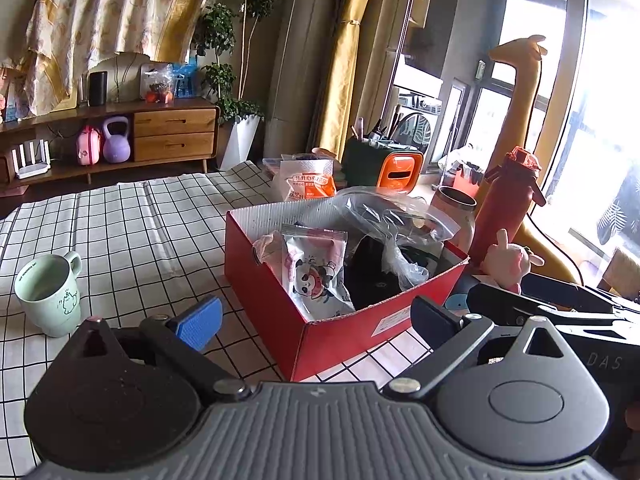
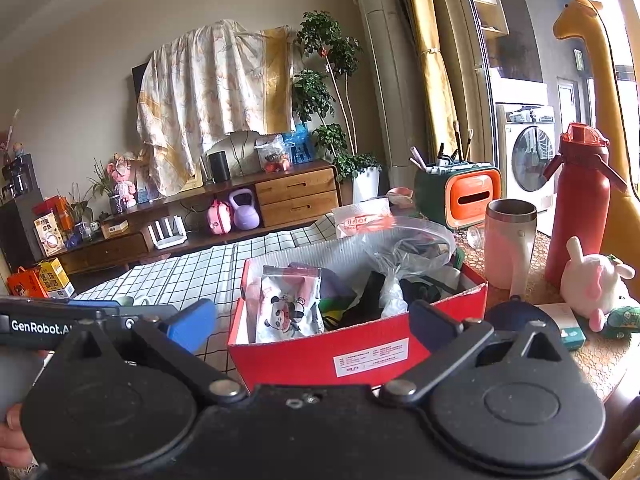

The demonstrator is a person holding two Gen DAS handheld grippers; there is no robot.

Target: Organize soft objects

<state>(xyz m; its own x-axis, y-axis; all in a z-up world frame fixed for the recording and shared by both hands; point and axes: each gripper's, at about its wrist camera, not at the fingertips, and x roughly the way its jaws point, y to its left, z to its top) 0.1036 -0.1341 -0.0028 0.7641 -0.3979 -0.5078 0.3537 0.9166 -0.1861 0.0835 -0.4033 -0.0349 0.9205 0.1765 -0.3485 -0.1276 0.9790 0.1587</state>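
A red cardboard box (image 1: 340,332) (image 2: 360,356) stands on the checked tablecloth, holding a panda-print packet (image 1: 316,272) (image 2: 286,304), a clear plastic bag (image 1: 394,216) (image 2: 408,240) and dark items. My left gripper (image 1: 316,320) is open, its fingers straddling the box's near corner, nothing between them. My right gripper (image 2: 316,320) is open too, just short of the box's front wall. A pink and white plush bunny (image 1: 510,260) (image 2: 592,280) sits right of the box on the wooden table.
A green mug (image 1: 50,288) stands left on the cloth. Behind the box are a white tumbler (image 2: 510,244), red bottle (image 2: 580,208), orange-and-green pen holder (image 2: 460,192) and snack bag (image 1: 308,180). A tall yellow giraffe (image 1: 524,112) stands at the right. The left gripper's body (image 2: 36,326) shows at the right view's left edge.
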